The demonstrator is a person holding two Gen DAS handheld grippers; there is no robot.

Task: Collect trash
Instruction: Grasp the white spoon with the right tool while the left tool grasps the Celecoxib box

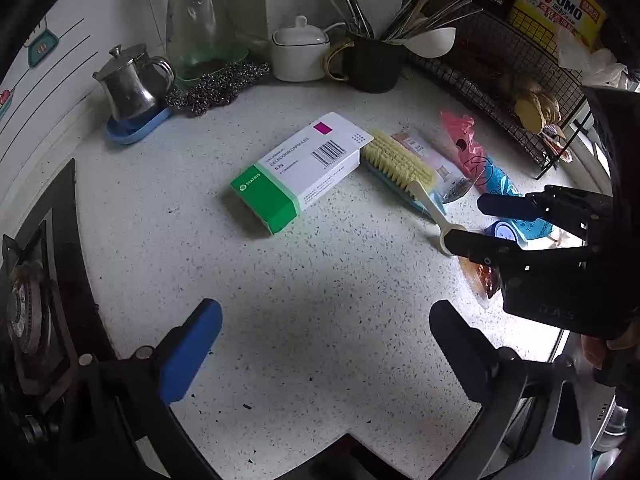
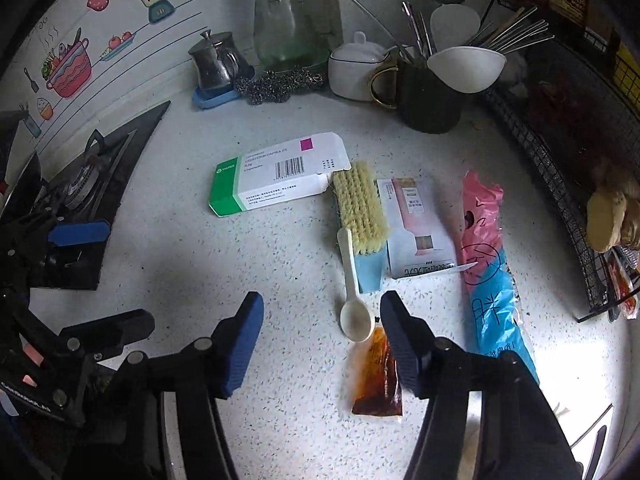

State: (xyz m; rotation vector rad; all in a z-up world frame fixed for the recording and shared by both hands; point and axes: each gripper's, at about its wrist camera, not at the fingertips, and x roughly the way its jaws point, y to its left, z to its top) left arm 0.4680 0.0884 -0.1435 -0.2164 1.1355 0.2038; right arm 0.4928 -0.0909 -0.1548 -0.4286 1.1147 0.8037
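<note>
A white and green medicine box (image 1: 300, 170) (image 2: 276, 176) lies open-flapped on the speckled counter. Right of it lie a yellow-bristled brush (image 2: 360, 208) (image 1: 398, 160), a white plastic spoon (image 2: 354, 300) (image 1: 434, 216), a small white and pink carton (image 2: 418, 228), a pink and blue plastic bag (image 2: 488, 264) (image 1: 476, 156) and a brown sauce packet (image 2: 376, 376) (image 1: 482, 276). My left gripper (image 1: 326, 344) is open above bare counter, short of the box. My right gripper (image 2: 322, 340) (image 1: 472, 220) is open, its right finger over the packet's edge beside the spoon.
A gas stove (image 2: 84, 184) (image 1: 32, 300) sits at the left. At the back stand a steel pot (image 1: 130, 84), a glass jug (image 1: 200, 20), steel scourers (image 1: 216, 86), a white jar (image 1: 298, 54) and a dark utensil mug (image 1: 374, 64). A wire rack (image 2: 560, 152) runs along the right.
</note>
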